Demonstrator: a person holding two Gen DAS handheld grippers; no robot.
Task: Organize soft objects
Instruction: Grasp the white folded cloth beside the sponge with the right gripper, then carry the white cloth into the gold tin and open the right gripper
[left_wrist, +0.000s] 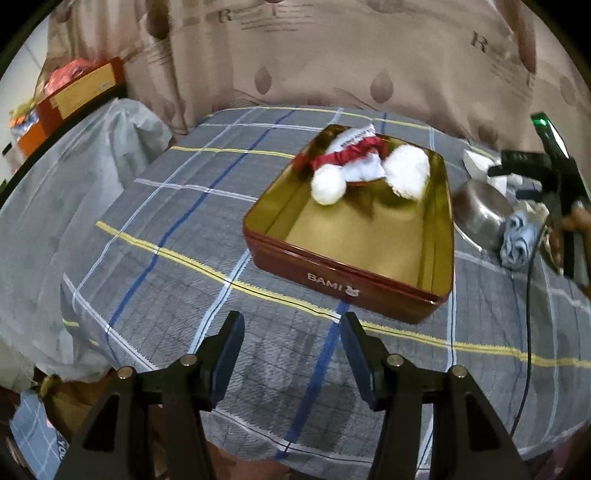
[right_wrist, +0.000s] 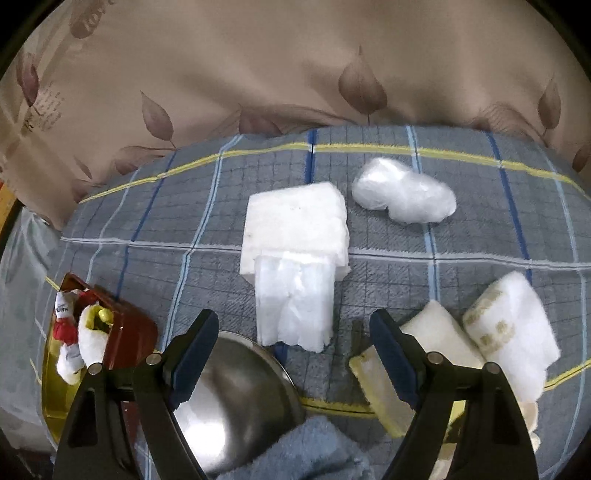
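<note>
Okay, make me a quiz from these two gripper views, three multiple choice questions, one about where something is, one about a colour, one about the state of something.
1. Where does the red-and-white plush toy lie?
A. Inside the tin
B. In the steel bowl
C. On the checked cover beside the tin

2. What colour is the tin's outer wall?
A. Blue
B. Dark red
C. Silver

3. How does the left gripper stand?
A. Closed on the plush toy
B. Closed on a towel
C. Open with nothing between its fingers

Answers:
1. A: the left wrist view shows the toy resting at the far end of the tin's gold inside.
2. B: the wall with the white lettering is dark red.
3. C: only the checked cover shows between its parted fingers, short of the tin.
</note>
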